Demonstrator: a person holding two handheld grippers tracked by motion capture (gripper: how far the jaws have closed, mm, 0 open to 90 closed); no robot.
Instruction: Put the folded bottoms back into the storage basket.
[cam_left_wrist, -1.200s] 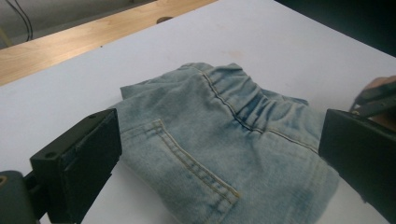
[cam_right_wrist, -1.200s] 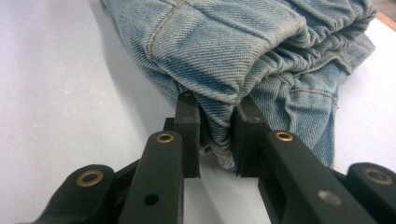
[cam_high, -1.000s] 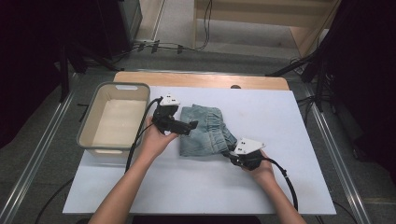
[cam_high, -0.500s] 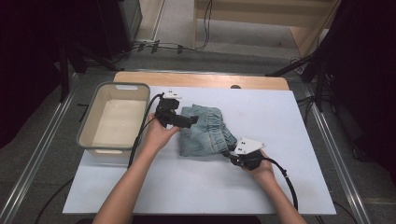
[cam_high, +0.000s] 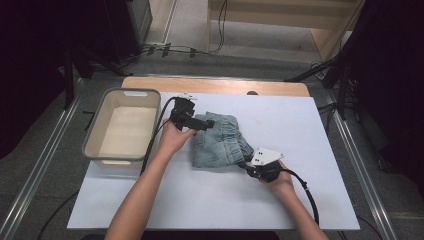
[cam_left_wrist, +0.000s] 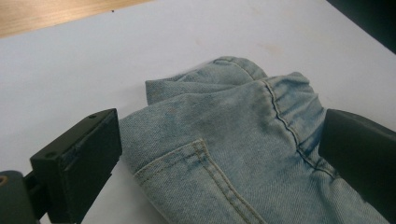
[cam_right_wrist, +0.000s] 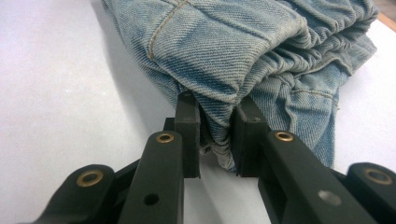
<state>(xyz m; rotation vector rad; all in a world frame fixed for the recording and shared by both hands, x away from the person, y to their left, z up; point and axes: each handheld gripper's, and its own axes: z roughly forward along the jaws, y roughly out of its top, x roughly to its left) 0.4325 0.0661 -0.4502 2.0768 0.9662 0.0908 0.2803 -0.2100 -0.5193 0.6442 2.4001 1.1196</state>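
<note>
A folded pair of light-blue jeans (cam_high: 220, 142) lies in the middle of the white table. My left gripper (cam_high: 200, 124) stands open at the jeans' far left corner, its two jaws wide apart on either side of the denim (cam_left_wrist: 233, 140), which shows a back pocket and a gathered waistband. My right gripper (cam_high: 250, 167) is at the jeans' near right corner, shut on a bunched fold of the jeans (cam_right_wrist: 219, 84); the cloth is pinched between both jaws.
An empty grey tub (cam_high: 121, 126) stands on the table's left side, close to my left forearm. A wooden strip (cam_high: 215, 85) runs along the table's far edge. Cables trail from both grippers.
My left gripper has slid right onto the far left corner of the jeans. The right gripper has kept its hold and its place.
</note>
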